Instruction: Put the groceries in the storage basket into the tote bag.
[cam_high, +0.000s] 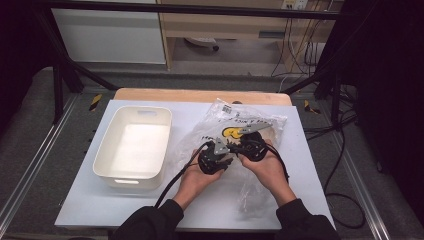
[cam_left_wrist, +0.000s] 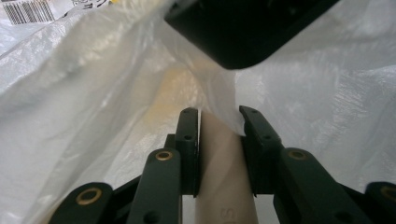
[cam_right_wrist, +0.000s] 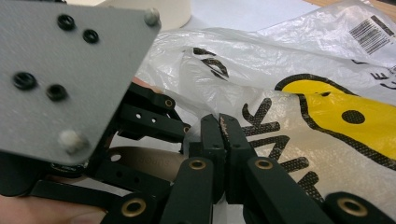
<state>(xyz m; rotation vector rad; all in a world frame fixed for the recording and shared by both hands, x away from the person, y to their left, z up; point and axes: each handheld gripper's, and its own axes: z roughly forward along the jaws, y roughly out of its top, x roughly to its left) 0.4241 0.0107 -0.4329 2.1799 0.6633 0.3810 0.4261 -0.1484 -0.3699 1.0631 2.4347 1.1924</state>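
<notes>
Clamped in the left gripper (cam_left_wrist: 218, 123), a smooth beige cylinder (cam_left_wrist: 223, 172) enters the clear printed bag (cam_high: 240, 125); right gripper (cam_right_wrist: 222, 122) pinches film.

In the left gripper view the beige cylinder (cam_left_wrist: 220, 154) runs off the bottom edge, its far end lost under the plastic bag (cam_left_wrist: 93, 93). The lettering on it is too blurred to read. In the right gripper view the left tool (cam_right_wrist: 180, 123) hides most of that cylinder, and the bag's barcode label (cam_right_wrist: 373, 33) is cut by the right edge.
</notes>
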